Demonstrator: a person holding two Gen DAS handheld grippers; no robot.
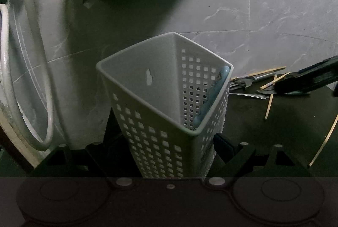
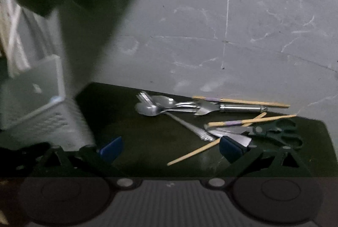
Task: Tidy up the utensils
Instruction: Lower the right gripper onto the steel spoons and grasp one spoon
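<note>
Against grey marbled tiles, a white perforated basket (image 1: 166,104) is being clamped between the left gripper (image 1: 169,155) jaws. The right gripper (image 2: 171,149) jaws are being held wide over scattered utensils (image 2: 169,106) on the dark worktop (image 2: 131,121).

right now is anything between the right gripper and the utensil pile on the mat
Nothing visible blocks it. The right gripper is open, with bare mat ahead up to the spoons. One chopstick lies across the gap near its right finger.

Left wrist view close above basket (image 1: 169,87); right wrist view low, facing utensils (image 2: 169,106); both share basket
</note>
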